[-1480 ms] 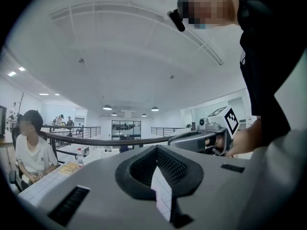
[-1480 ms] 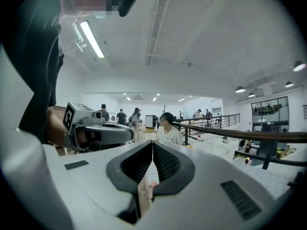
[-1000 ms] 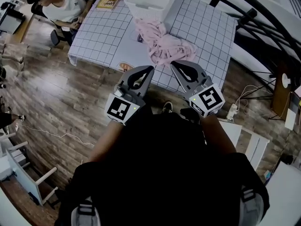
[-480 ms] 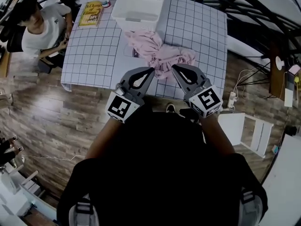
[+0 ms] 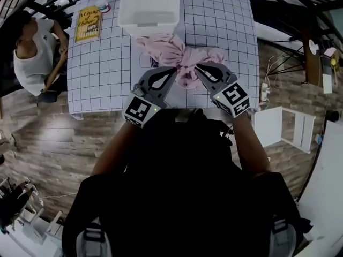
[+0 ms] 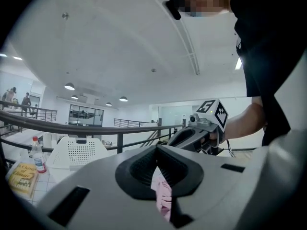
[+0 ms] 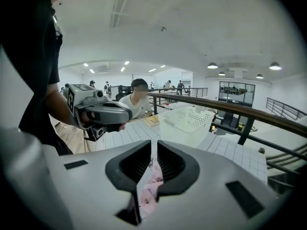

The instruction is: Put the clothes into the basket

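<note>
While the head view lays out the gridded table point(image 5: 102, 63) with the pink clothes point(image 5: 179, 53) heaped against the white basket point(image 5: 122, 16) but outside it, only the gripper views settle the jaws; the left gripper point(image 5: 171, 73) has its jaws pressed together, a sliver of pink showing beyond the slit; the right gripper point(image 5: 197, 72) is likewise closed, pinching nothing; from above, both tips hang over the heap's near edge; a book point(image 5: 88, 24) lies left of the basket.
</note>
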